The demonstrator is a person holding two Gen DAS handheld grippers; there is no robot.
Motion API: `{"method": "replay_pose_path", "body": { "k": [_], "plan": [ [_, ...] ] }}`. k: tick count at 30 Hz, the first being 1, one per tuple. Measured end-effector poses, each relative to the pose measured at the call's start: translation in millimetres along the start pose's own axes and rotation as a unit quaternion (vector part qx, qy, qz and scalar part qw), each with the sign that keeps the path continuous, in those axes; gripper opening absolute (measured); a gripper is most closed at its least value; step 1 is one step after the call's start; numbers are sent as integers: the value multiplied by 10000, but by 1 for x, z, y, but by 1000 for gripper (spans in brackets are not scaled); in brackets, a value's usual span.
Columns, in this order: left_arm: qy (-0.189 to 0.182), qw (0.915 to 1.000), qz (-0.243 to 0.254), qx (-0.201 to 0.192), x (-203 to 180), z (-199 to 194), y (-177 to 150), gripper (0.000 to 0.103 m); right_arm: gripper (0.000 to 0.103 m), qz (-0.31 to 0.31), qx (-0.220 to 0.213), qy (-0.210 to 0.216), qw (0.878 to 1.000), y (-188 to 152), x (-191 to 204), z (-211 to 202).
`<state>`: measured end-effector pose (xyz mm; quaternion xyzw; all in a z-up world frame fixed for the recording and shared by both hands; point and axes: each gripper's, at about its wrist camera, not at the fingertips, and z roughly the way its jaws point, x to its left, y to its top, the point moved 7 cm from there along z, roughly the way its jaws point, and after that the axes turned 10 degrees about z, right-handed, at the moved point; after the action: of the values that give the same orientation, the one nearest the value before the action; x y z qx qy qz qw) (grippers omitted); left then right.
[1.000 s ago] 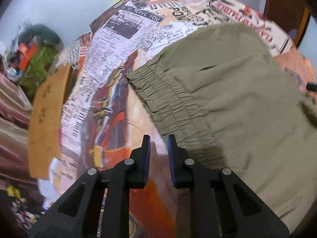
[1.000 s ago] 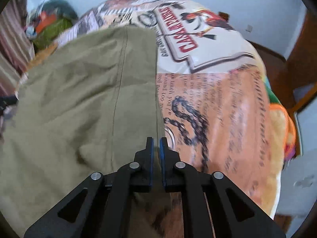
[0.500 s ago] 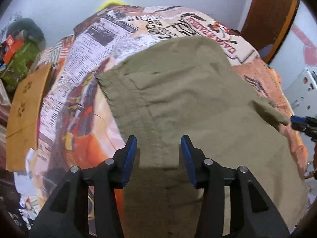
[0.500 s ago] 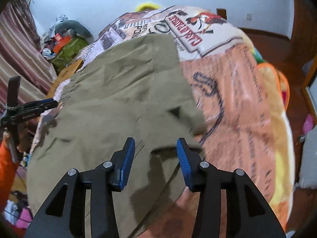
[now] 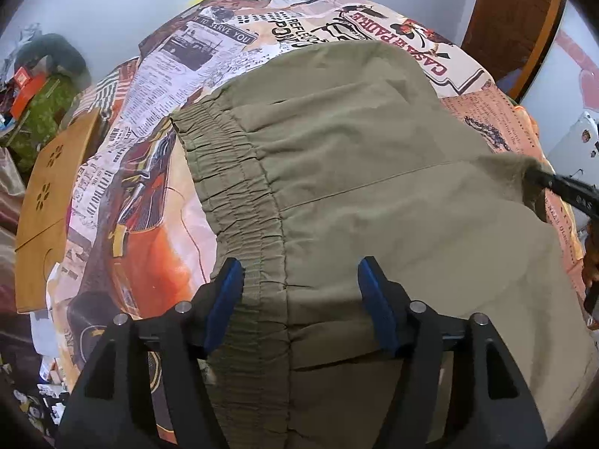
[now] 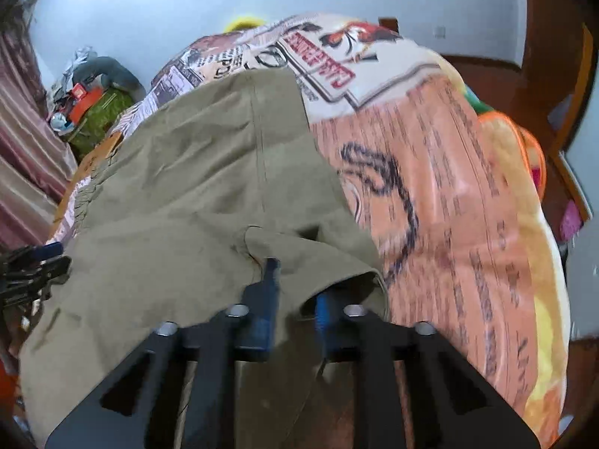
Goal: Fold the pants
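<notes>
Olive green pants [image 5: 374, 172] lie spread on the bed, elastic waistband [image 5: 239, 202] to the left. My left gripper [image 5: 299, 262] hovers over the waistband end with its jaws opening wide. Cloth lies beneath and between them, but the pads do not press it. My right gripper [image 6: 295, 284] is closing on a raised fold at the pants' edge [image 6: 337, 262], and cloth drapes over its right finger. From the left wrist camera, the right gripper [image 5: 554, 187] pinches a pulled-up point of fabric at the far right. The left gripper [image 6: 33, 262] shows at the right wrist view's left edge.
The bed carries a newspaper-print, orange cover [image 5: 157, 194] [image 6: 449, 187]. A wooden board [image 5: 48, 194] leans at its left side, with clutter [image 5: 33, 86] beyond. Striped curtains [image 6: 22, 157] hang at the left. Wooden door frames [image 5: 524, 22] [image 6: 561, 75] stand at the right.
The left gripper went from shut beside the waistband to wide open over it. The right gripper opened over the pants' edge, then closed on a fold of it.
</notes>
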<state>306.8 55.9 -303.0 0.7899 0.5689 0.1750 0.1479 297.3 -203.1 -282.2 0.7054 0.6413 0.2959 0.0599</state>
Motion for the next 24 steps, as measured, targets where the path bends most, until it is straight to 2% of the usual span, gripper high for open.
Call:
{"method": "replay_pose_path", "body": {
  "k": [3,8,10,14,17,19,20,21,23,24],
  "plan": [
    [98,9999,43,31,0,2,-2,70,11,-229,-206,-312,9990,8,-5,5],
    [174,9998,75,60,3,6,-7,75,11,-498,-89,-619,9968,8,-17,20],
    [176,9998,85,65,3,6,-7,75,10,-543,-44,-655,9964,11,-20,25],
    [250,9995,196,63,3,6,-7,76,12,-362,139,-455,9982,20,-25,28],
    [326,9991,256,45,4,5,-9,79,19,-474,216,-469,9975,17,-29,22],
    [319,9992,230,59,6,4,-11,79,25,-553,218,-614,9963,15,-37,16],
    [341,9992,213,69,8,3,-13,79,32,-560,198,-718,9957,15,-43,12],
    [372,9990,217,77,10,2,-15,79,32,-561,181,-864,9945,14,-50,7],
    [466,9986,243,101,16,0,-19,80,32,-582,64,-1448,9877,16,-67,-2],
    [493,9984,236,113,17,-2,-21,80,32,-571,38,-1577,9858,16,-74,-8]
  ]
}}
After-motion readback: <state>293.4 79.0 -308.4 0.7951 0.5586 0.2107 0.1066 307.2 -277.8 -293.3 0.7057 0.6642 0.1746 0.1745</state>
